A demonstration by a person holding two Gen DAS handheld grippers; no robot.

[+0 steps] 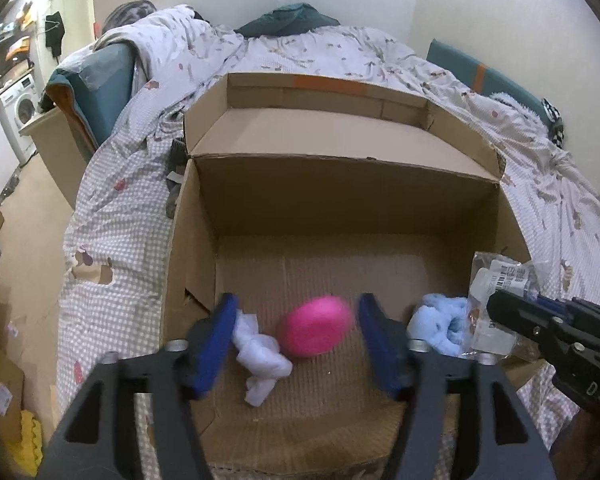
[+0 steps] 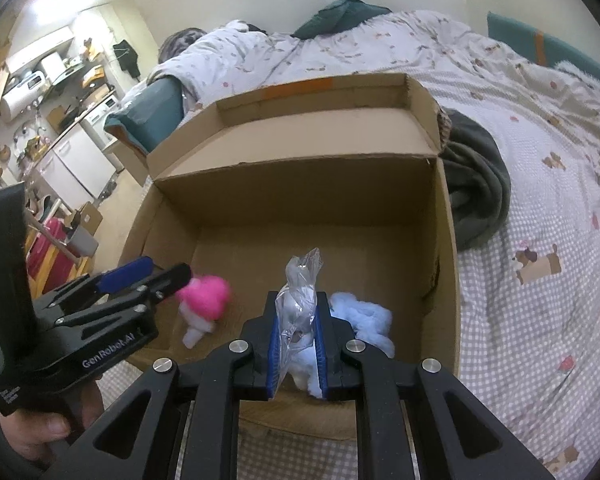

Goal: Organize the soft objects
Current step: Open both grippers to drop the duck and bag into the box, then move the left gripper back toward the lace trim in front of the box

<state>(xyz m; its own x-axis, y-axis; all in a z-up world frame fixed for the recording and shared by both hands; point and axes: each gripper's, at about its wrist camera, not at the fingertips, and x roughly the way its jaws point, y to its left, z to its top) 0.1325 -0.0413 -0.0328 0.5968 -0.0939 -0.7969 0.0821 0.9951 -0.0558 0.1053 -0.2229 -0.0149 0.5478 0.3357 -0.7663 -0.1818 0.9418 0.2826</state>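
An open cardboard box (image 1: 340,184) sits on a bed covered by a checked quilt (image 1: 112,240), its lid flap folded back toward the pillows. Everything below is placed relative to this box.

Inside the box, near its front wall, lies a pink ball (image 1: 316,326) with a white knotted cloth (image 1: 260,356) touching its left side. The ball is blurred in both views, so its surface cannot be made out. To the ball's right, still inside the box, lies a pale blue fluffy cloth (image 1: 440,326); part of it is hidden behind the gripper fingers.

The left gripper (image 1: 296,346) hangs over the front of the box with its blue pads wide apart, the ball and white cloth lying between and below them. Whether either pad touches the white cloth cannot be told.

The right gripper (image 2: 296,340) is over the box's front right part, its pads pressed together on a crumpled clear plastic bag (image 2: 300,292). The bag holds something pale; what it is cannot be made out. The bag's top sticks up above the pads, its lower end is cut off behind them.

A dark grey blanket (image 2: 476,184) is bunched against the box's right outer wall. The box's front wall is hidden below both grippers.
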